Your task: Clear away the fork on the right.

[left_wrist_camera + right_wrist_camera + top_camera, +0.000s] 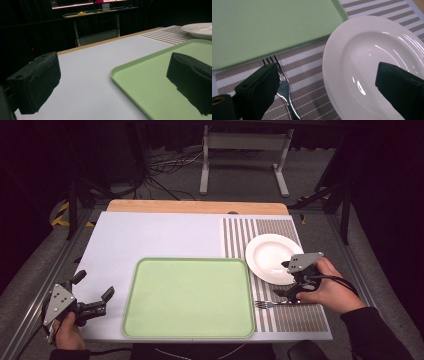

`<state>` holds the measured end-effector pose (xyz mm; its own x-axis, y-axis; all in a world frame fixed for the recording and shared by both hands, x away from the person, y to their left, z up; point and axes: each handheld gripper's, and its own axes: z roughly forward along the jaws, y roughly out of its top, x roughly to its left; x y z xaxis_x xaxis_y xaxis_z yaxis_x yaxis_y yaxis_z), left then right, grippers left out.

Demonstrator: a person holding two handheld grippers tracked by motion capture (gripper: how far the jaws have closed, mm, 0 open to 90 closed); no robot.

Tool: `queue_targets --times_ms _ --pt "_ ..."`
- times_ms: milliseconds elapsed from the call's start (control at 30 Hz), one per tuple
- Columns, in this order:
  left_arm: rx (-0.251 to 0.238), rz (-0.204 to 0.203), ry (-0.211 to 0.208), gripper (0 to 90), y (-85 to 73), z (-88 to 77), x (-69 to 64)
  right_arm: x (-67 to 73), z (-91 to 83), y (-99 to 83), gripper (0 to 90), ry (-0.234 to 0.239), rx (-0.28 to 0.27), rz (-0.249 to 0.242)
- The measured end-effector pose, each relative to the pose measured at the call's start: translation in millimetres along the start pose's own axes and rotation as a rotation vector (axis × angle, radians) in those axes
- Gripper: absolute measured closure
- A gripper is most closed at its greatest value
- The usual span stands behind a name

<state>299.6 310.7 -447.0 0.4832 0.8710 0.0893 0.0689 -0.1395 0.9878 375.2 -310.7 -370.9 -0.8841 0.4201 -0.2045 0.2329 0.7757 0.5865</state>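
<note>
A pale green tray [187, 297] lies empty at the table's front middle. To its right, on a striped placemat [295, 317], sit a white plate [272, 257] and a silver fork [272, 304] whose tines point at the tray. My right gripper [282, 279] hovers open over the plate's near rim. In the right gripper view one jaw hangs above the fork [283, 87] and the other above the plate [367, 62], nothing held. My left gripper [94, 285] stands open by the tray's left edge, and the left gripper view shows the tray [160, 82] under its right jaw.
A white mat [150, 240] covers the table, with a wooden strip [200, 206] along the far edge. Beyond the table a metal stand [245, 150] and loose cables sit on the floor. The person's hands come in at both front corners.
</note>
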Motion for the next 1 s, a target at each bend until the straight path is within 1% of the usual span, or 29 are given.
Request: queue_targets --times_ms 33,67,300,467,500,567,600,633,667,733,767,833,967,1000 --pt "0.000 0.000 0.000 0.0 0.0 0.0 0.0 0.0 0.0 0.0 6.2 0.000 0.000 0.000" --pt "0.000 0.000 0.000 0.0 0.1 -0.1 0.0 0.7 1.1 0.4 6.2 0.006 0.021 -0.008" --pt "-0.002 0.001 0.000 0.0 0.2 -0.2 0.1 2.5 4.8 2.4 6.8 0.048 0.115 -0.044" --pt "-0.003 0.001 0.001 0.0 0.2 -0.3 0.4 3.6 8.4 1.4 7.5 0.087 0.166 -0.064" --pt "-0.003 0.001 0.001 0.0 0.2 -0.3 0.4 3.6 8.4 1.4 7.5 0.087 0.166 -0.064" --pt "-0.003 0.000 -0.001 0.0 0.1 0.0 0.2 4.7 11.6 -0.7 7.9 0.103 0.198 -0.071" --pt "-0.003 0.000 -0.001 0.0 0.1 0.0 0.2 4.7 11.6 -0.7 7.9 0.103 0.198 -0.071" --pt "-0.003 0.000 0.000 0.0 0.1 0.0 0.2 4.7 12.4 -1.3 7.9 0.106 0.206 -0.075" --pt "-0.003 0.000 -0.001 0.0 0.1 0.0 0.2 5.4 13.4 -2.2 8.2 0.118 0.227 -0.073" --pt "-0.003 0.000 0.000 0.0 0.1 -0.1 0.2 5.9 13.7 -2.6 8.5 0.124 0.236 -0.074" --pt "-0.003 0.001 0.000 0.0 0.2 -0.3 0.3 6.5 15.3 -4.0 9.1 0.137 0.247 -0.085" --pt "-0.003 0.001 0.000 0.0 0.2 -0.3 0.4 6.5 16.2 -4.6 9.2 0.138 0.251 -0.090" --pt "-0.002 0.002 0.000 0.0 0.3 -0.2 0.0 8.6 19.1 -7.8 9.8 0.157 0.290 -0.093" --pt "-0.002 0.002 0.000 0.0 0.3 -0.2 0.0 8.6 19.1 -7.8 9.8 0.157 0.290 -0.093"
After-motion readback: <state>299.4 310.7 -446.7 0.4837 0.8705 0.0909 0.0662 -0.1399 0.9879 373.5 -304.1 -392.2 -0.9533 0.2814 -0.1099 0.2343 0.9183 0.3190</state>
